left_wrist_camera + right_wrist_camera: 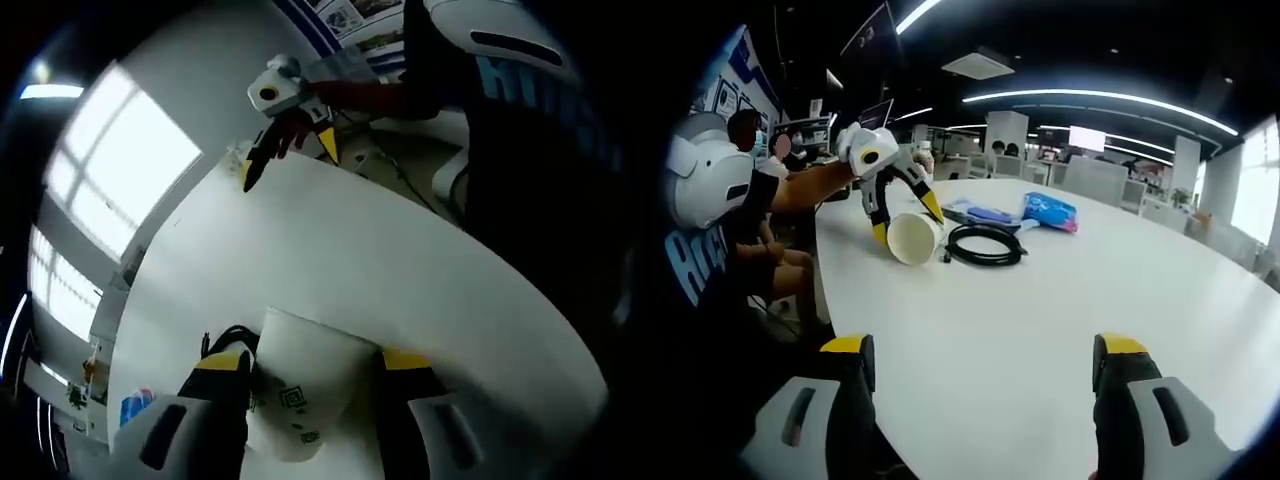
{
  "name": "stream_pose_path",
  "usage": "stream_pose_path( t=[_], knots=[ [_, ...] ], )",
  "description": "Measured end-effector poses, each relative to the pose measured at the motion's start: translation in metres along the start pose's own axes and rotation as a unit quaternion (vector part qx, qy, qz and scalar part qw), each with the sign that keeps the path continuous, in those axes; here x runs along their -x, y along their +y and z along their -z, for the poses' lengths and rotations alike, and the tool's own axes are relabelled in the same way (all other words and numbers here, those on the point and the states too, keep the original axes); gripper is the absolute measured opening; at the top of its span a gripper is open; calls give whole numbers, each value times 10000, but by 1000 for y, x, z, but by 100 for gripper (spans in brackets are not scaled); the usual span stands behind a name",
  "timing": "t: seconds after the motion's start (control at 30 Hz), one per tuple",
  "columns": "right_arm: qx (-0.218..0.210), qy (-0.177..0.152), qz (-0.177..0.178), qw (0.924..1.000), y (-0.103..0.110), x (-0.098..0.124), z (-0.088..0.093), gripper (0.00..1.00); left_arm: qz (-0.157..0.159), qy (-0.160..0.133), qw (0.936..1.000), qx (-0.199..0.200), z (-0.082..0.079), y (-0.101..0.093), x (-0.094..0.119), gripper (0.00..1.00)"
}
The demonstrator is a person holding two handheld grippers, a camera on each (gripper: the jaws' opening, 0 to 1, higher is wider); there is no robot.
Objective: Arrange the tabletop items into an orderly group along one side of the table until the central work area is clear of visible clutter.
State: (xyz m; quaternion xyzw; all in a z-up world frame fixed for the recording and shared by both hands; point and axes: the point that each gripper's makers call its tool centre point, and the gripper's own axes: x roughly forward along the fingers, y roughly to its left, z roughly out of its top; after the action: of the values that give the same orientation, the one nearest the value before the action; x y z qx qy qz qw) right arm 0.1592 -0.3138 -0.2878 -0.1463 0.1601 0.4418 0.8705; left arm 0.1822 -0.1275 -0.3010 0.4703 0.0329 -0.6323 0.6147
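Left gripper [902, 215] was clamped on paper cup [914, 238], held just above white tabletop [1040, 330] near coiled black cable [985, 244] and blue packet [1049, 211]. Right gripper [985, 385] stood apart, empty. Judged step: placing cup; next, release beside cable.

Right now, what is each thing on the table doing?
Paper cup: tipped sideways, held between the left gripper's jaws.
Left gripper: shut on the paper cup.
Right gripper: open, holding nothing.
Black cable: coiled, lying flat.
Blue packet: lying on the white table.
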Motion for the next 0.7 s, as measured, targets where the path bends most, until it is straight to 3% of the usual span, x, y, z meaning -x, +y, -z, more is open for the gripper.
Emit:
stream_pose_path(
  t=[0.43,0.7],
  knots=[
    [33,13,-39,10000,1,-1,-2,86,-65,31,9999,-81,-3,-1,0,47],
    [44,21,-50,10000,1,-1,-1,86,-163,-193,9996,114,-8,1,4,47]
  ],
)
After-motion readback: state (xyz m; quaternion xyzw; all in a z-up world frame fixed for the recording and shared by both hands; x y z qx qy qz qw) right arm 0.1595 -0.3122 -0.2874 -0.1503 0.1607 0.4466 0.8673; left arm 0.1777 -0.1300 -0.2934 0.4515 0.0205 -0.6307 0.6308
